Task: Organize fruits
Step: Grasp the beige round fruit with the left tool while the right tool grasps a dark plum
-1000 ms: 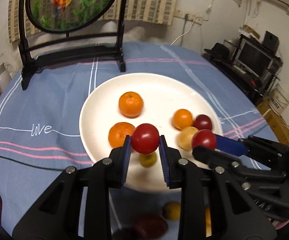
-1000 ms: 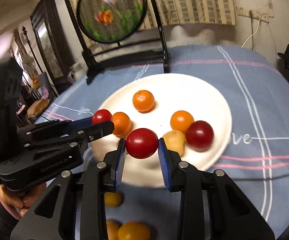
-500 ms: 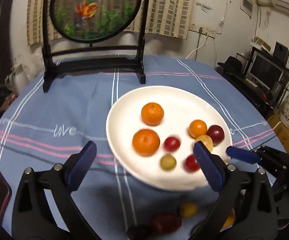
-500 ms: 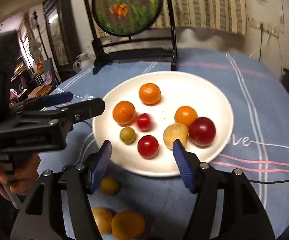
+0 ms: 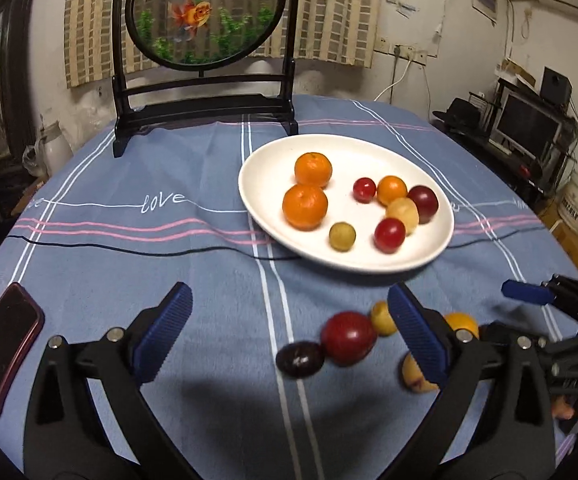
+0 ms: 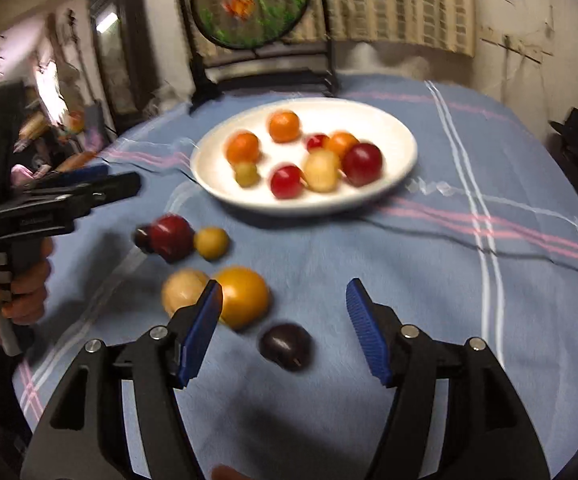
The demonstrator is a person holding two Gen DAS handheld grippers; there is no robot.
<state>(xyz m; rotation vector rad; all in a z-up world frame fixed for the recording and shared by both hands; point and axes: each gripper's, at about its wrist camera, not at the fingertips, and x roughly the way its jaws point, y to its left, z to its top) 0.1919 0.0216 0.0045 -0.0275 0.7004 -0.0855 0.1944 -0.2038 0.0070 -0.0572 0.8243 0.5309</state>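
A white plate (image 5: 267, 168) (image 6: 389, 128) holds two oranges (image 5: 306, 206), a small red tomato (image 5: 364, 189), a second red tomato (image 5: 389, 235) and several other small fruits. Loose on the blue cloth nearer me lie a red plum (image 5: 348, 337) (image 6: 171, 237), a dark plum (image 5: 300, 359), a small yellow fruit (image 5: 383, 317) (image 6: 210, 243), a yellow-orange fruit (image 6: 243, 296), a pale fruit (image 6: 183, 292) and another dark plum (image 6: 285, 346). My left gripper (image 5: 289, 292) is wide open and holds nothing. My right gripper (image 6: 285, 284) is open above the second dark plum, not touching it.
A dark red phone (image 5: 7, 340) lies at the near left. A round goldfish screen on a black stand (image 5: 205, 12) rises behind the plate. A thin black cable (image 5: 129, 248) crosses the cloth and runs under the plate. A hand (image 6: 25, 292) grips the left tool.
Both grippers opened and let go of their red tomatoes, which now lie on the plate. Both then drew back from the plate to over the loose fruit.
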